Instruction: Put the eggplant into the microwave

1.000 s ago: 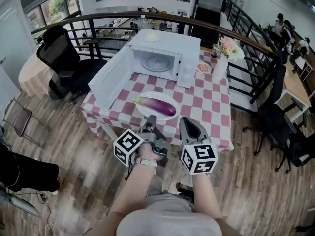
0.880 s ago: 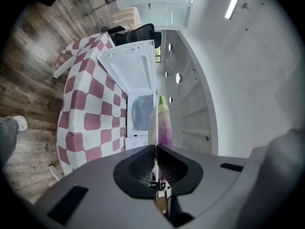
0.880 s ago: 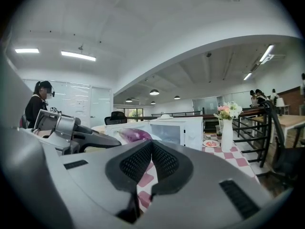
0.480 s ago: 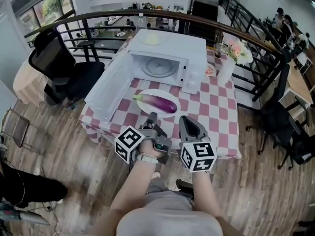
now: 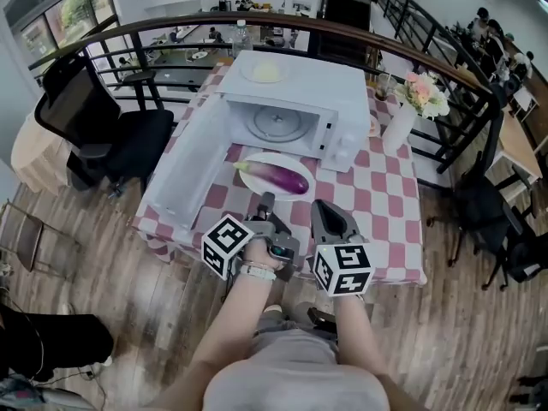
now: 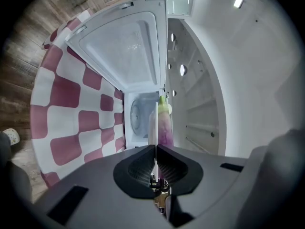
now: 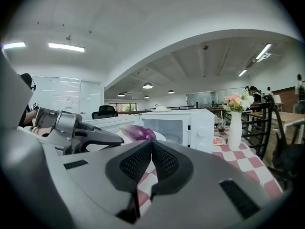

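- Lying lengthwise on a white plate [image 5: 272,157], the eggplant [image 5: 276,178] is on the checked table [image 5: 381,208], just in front of the microwave's open mouth and not inside it.
- The microwave [image 5: 295,88] stands right behind the plate, with its door [image 5: 184,174] swung wide to the left and the round turntable [image 5: 276,122] showing inside.
- A small dish [image 5: 265,71] sits on top of the microwave.
- The left gripper [image 5: 265,202] hovers at the near edge of the table, short of the plate and pointing toward the eggplant. Its jaws are pressed together with nothing between them.
- The right gripper [image 5: 324,208] is just beside it, apart from the plate. Its jaws are likewise closed on nothing.
- A vase of flowers [image 5: 400,127] stands on the table to the right of the microwave.
- A black office chair [image 5: 94,118] stands off the table's left side on the wooden floor.
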The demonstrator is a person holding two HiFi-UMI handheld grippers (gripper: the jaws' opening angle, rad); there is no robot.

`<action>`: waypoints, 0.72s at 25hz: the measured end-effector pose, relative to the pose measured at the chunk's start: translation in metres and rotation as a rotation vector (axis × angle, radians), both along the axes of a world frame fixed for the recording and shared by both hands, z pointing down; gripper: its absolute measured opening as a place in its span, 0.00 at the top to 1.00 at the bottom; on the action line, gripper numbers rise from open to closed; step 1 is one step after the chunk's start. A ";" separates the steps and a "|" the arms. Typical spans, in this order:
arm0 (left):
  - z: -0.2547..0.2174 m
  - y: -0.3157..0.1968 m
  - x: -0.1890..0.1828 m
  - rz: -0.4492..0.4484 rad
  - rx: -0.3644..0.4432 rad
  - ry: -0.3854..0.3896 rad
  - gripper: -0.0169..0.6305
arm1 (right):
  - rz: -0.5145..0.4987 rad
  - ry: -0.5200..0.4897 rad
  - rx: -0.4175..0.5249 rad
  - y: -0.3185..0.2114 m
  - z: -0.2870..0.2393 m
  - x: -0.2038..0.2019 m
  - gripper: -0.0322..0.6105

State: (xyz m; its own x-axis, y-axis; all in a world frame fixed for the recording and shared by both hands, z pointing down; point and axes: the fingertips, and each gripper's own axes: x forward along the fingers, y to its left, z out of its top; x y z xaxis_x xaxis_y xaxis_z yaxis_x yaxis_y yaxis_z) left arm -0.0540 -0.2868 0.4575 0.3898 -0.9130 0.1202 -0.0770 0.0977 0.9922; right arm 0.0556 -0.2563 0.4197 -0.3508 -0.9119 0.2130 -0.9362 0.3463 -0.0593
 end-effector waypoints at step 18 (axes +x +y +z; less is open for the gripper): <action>0.026 -0.105 0.007 -0.005 0.005 0.009 0.95 | -0.010 0.006 -0.012 -0.084 0.023 0.010 0.91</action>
State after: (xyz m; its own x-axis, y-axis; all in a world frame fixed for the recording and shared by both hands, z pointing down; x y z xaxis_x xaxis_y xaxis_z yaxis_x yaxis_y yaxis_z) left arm -0.0474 -0.3917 0.4831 0.3867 -0.9154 0.1122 -0.0676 0.0932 0.9934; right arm 0.0652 -0.3405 0.4426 -0.3585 -0.9057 0.2263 -0.9331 0.3549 -0.0582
